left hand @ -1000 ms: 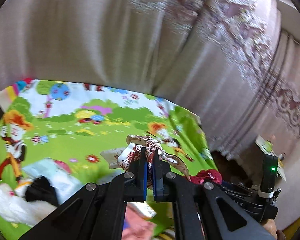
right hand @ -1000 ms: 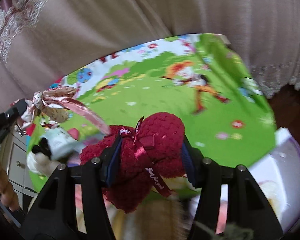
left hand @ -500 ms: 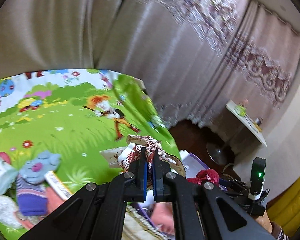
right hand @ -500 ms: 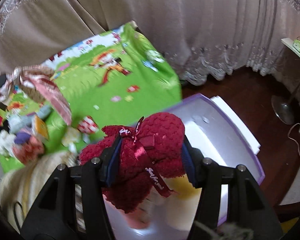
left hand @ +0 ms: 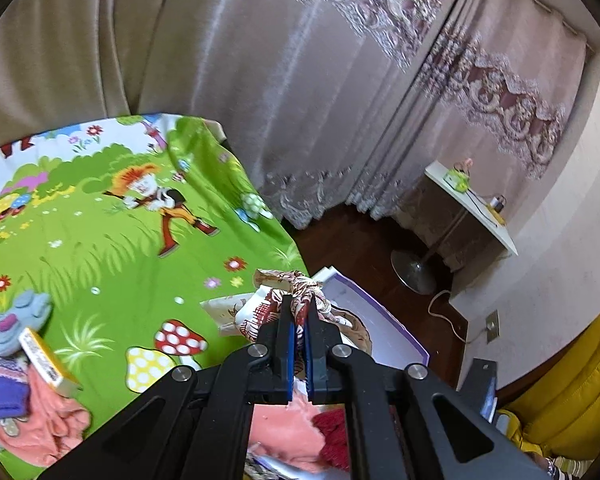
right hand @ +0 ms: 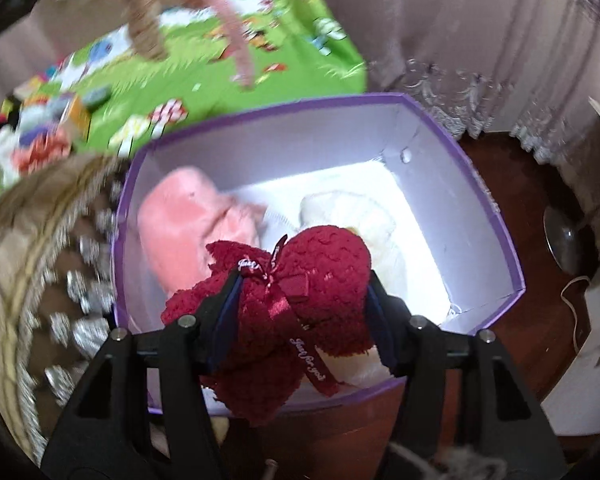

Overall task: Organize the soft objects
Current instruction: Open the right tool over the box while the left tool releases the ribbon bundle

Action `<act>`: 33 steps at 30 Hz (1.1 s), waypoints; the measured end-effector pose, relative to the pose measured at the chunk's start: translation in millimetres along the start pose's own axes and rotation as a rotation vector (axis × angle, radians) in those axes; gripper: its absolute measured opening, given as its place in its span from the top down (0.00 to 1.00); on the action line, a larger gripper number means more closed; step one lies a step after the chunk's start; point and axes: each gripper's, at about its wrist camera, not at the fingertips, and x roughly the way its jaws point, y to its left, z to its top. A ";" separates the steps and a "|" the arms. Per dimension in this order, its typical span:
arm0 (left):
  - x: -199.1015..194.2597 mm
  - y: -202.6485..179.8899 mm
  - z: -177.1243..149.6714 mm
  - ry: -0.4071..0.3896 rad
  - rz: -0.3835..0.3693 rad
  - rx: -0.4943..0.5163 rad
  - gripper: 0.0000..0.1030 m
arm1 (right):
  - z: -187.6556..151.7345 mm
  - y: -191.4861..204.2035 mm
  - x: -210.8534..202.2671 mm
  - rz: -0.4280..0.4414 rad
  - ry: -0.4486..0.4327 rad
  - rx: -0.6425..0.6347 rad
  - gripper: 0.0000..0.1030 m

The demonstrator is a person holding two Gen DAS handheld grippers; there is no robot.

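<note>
Beside the green cartoon mat (left hand: pixel 100 248), a purple box (right hand: pixel 496 216) holds pink and cream soft items; the right claw (right hand: pixel 300 292) grips a red plush towel (right hand: pixel 300 280) above it, and the left claw (left hand: pixel 298 320) pinches a patterned cloth (left hand: pixel 296 292)

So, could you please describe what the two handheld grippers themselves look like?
Both the left gripper and right gripper are matte black, with angular linkage arms that have triangular cut-outs and round silver pivot bolts. Their fingers are lined with blue pads. No cables, markings or sleeves show on them.
</note>
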 end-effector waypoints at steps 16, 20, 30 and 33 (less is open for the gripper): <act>65.3 -15.0 -32.0 0.218 -0.043 -0.002 0.76 | -11.5 -3.3 -10.8 0.050 0.059 -0.023 0.15; 59.3 -6.1 -32.1 0.203 -0.026 -0.023 0.57 | -6.6 -4.6 -17.7 0.049 0.048 -0.038 0.15; 44.5 16.4 -27.1 0.171 -0.021 -0.091 0.48 | 12.0 5.2 -30.0 0.069 -0.019 0.000 0.15; 40.3 23.1 -26.9 0.165 -0.018 -0.098 0.48 | 19.6 13.2 -31.3 0.078 -0.030 -0.010 0.15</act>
